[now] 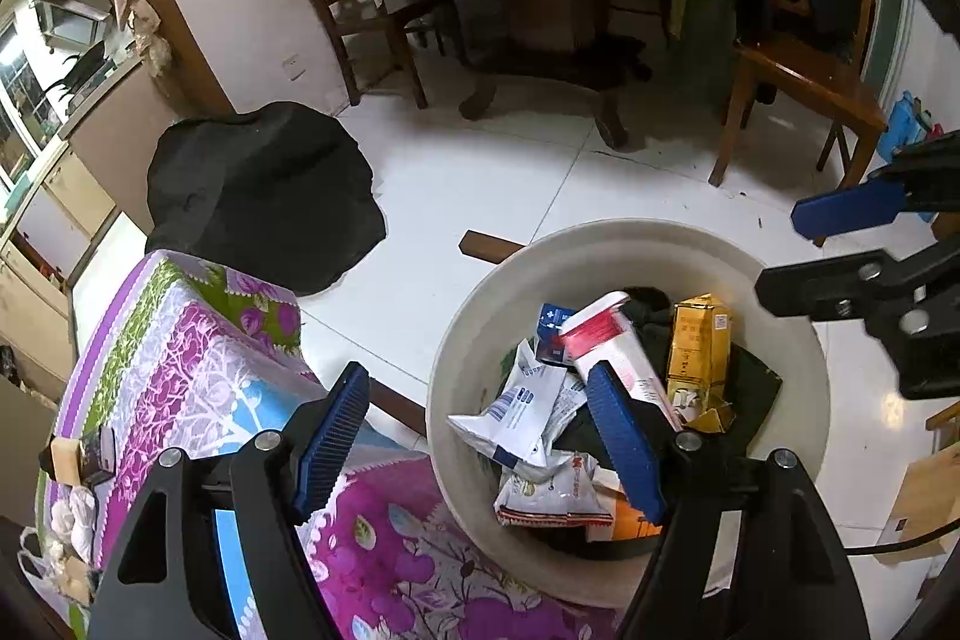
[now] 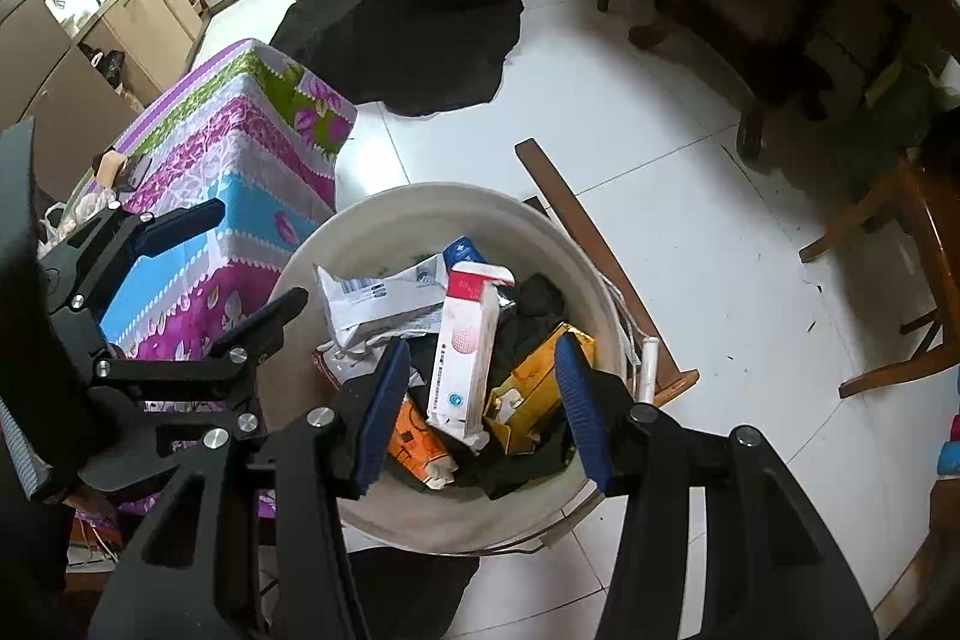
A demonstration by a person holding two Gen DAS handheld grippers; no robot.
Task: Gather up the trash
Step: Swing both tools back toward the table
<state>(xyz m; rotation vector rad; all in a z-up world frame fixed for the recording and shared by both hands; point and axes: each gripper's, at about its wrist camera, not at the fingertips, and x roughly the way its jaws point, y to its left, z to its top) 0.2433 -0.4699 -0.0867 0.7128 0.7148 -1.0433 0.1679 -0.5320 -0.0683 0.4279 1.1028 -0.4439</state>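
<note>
- I'm hovering my left gripper [image 1: 480, 436] and right gripper [image 2: 480, 412] over the bucket [image 2: 420, 514], both spread, holding nothing.
- Red-and-white carton [image 2: 465, 352] is lying atop the trash; lower wrappers are staying half-buried, unreadable.

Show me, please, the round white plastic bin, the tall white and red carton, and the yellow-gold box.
round white plastic bin [image 2: 384, 214]: right wrist view, on its far rim.
tall white and red carton [image 2: 465, 346]: right wrist view, on its front face.
yellow-gold box [image 1: 696, 340]: left wrist view, on its broad side.
</note>
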